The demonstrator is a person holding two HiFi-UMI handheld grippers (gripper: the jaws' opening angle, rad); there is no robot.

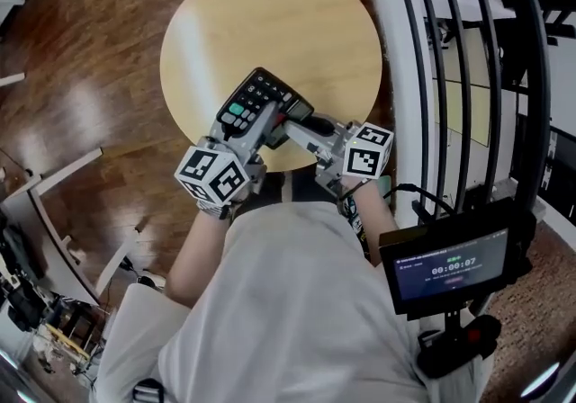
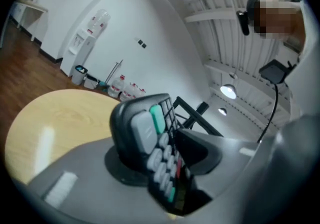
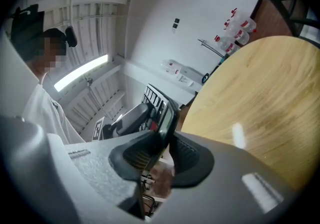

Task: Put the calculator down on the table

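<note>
— Round pale table (image 1: 270, 5) on a dark wood floor (image 1: 99, 59), black railing (image 1: 468, 59) off to the right, and both hands are in over the table's near edge.

— What have they got?

— One calculator (image 1: 261, 100), shared between them. The left gripper (image 1: 245, 127) has the keypad end between its jaws, and the right gripper (image 1: 290, 129) comes in from the other side at the screen end.

— Who's really holding it?

— The right one. Its own view shows the two pads (image 3: 187, 155) nipped together on the calculator's thin edge, with barely a gap between them.

— And the left?

— Its jaws stand partway apart. The calculator sits tilted between them, its back towards one pad and its keys facing the other. That pad is just beside the keys, but I see no firm squeeze.

— Is it down on the wood?

— It's right over the near rim, keys facing up in the head view. Whether its underside touches the tabletop, I can't tell.
</note>
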